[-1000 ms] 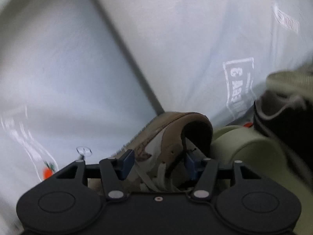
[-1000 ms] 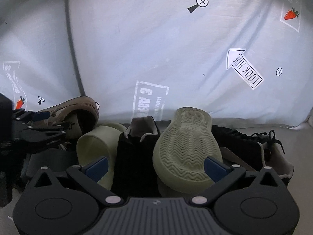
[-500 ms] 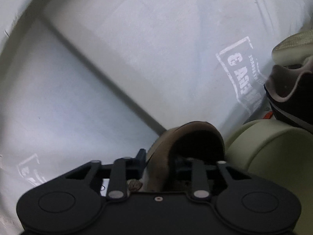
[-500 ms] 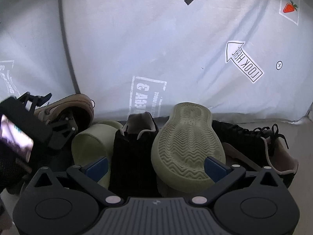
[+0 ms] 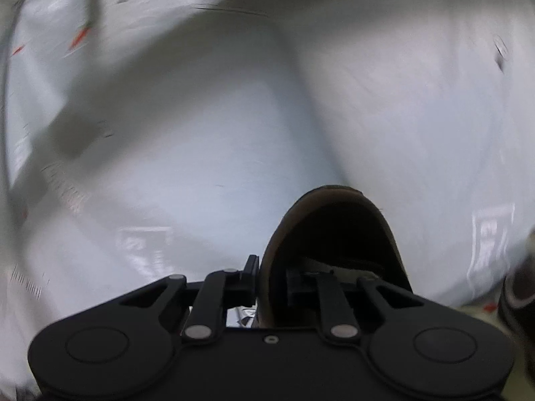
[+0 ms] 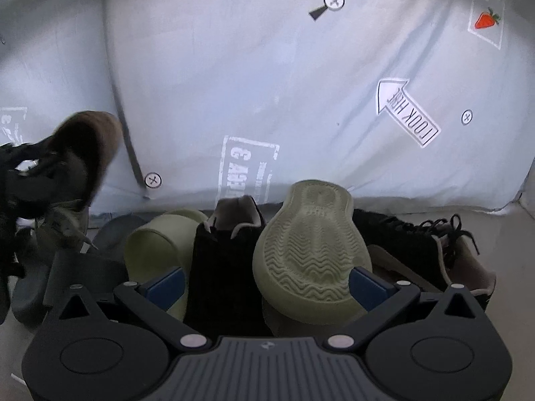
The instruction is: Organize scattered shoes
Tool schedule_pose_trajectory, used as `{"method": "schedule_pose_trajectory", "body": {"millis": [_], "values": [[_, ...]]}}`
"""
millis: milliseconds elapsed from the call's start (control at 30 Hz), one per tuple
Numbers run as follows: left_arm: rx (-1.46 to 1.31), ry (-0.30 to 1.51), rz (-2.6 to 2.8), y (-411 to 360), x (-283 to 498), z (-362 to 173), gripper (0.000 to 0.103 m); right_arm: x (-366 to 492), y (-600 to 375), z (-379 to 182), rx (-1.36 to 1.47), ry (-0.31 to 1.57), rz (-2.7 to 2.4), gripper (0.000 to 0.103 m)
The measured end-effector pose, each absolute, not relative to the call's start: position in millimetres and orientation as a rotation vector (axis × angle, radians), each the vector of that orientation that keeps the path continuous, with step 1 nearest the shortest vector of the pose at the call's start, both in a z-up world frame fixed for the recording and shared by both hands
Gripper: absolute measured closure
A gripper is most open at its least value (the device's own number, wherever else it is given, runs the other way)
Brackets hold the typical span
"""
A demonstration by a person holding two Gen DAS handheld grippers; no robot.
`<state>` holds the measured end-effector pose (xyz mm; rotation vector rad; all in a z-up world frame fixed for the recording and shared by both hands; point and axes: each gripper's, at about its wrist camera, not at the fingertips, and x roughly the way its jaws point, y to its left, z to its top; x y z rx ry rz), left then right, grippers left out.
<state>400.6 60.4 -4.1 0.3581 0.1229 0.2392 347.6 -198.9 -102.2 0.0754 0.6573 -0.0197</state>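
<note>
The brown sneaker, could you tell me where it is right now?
The brown sneaker is at the far left of the right wrist view, held by the left gripper above the grey slide.

Both my cameras look close along my tongs at the printed sheet point(image 6: 301, 77), sharing the brown shoe point(image 5: 331, 234).

Pale printed sheet point(image 6: 254, 77) above beige floor point(image 6: 515, 227)

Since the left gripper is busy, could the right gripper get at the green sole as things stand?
Probably yes: the right gripper is open, and the upturned green sole sits between its fingers with nothing over it.
</note>
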Motion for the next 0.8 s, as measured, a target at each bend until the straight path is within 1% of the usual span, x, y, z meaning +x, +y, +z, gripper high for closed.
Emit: {"method": "schedule_pose_trajectory", "body": {"millis": [33, 167, 300, 367, 567, 800], "values": [[0.325, 0.117, 0.239, 63, 386, 12, 0.088, 344, -198, -98, 0.073, 0.648, -0.019, 0.0], [0.248, 0.112, 0.205, 64, 343, 44, 0.088, 326, -197, -80, 0.066, 0.61, -0.016, 0.0], [0.19, 0.117, 0.146, 57, 298, 62, 0.088, 299, -202, -62, 0.069, 0.582, -0.02, 0.0], [0.168, 0.119, 0.104, 47, 261, 74, 0.088, 280, -206, -52, 0.072, 0.565, -0.023, 0.0], [0.086, 0.2, -0.015, 17, 184, 73, 0.088, 213, -222, -26, 0.081, 0.517, -0.044, 0.0], [-0.019, 0.321, -0.165, -20, 91, 67, 0.088, 138, -244, -14, 0.087, 0.504, -0.08, 0.0]]}}
